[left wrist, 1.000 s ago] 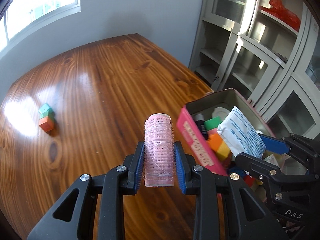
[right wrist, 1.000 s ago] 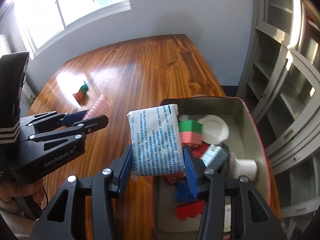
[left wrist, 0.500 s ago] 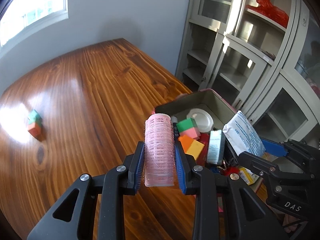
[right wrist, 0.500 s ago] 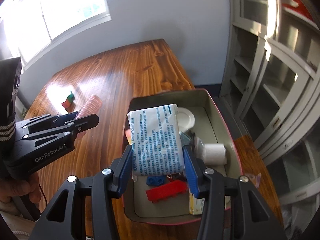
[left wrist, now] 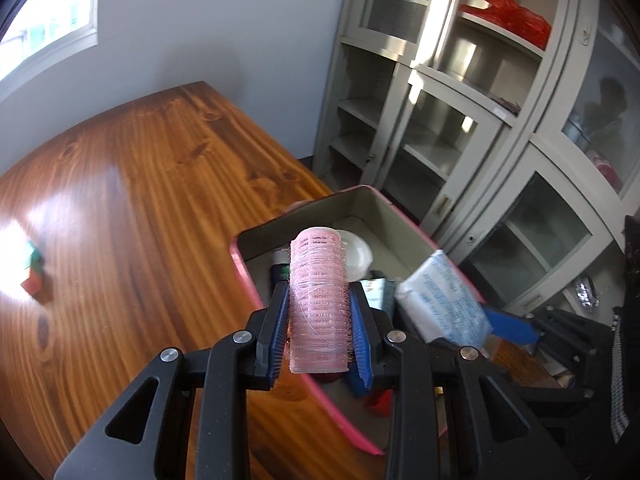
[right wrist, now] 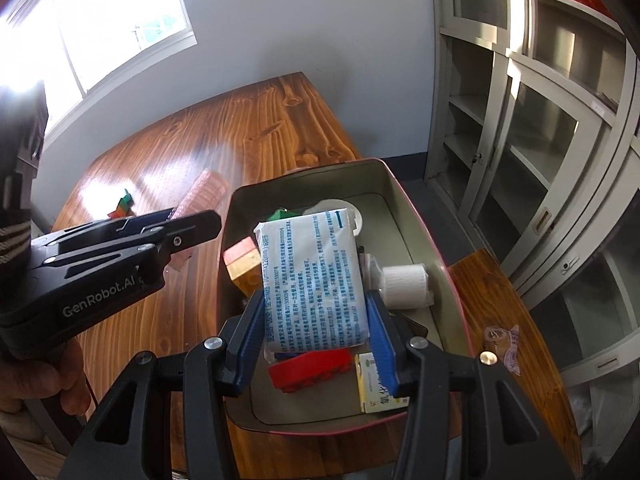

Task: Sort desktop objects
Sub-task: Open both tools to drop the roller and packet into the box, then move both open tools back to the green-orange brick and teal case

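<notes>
Left wrist view: left gripper (left wrist: 319, 322) clenched on a pink hair roller (left wrist: 318, 300), held upright over the near-left edge of the pink tin box (left wrist: 256, 280) on the wooden table (left wrist: 120, 208). Right wrist view: right gripper (right wrist: 316, 330) clamped on a white tissue pack (right wrist: 314, 280), held above the box's interior. Box contents: red brick (right wrist: 316, 368), white roll (right wrist: 404, 284), orange-yellow block (right wrist: 244, 268), white lid (right wrist: 336, 208). Green-red block (left wrist: 33, 276) lies apart on the table.
</notes>
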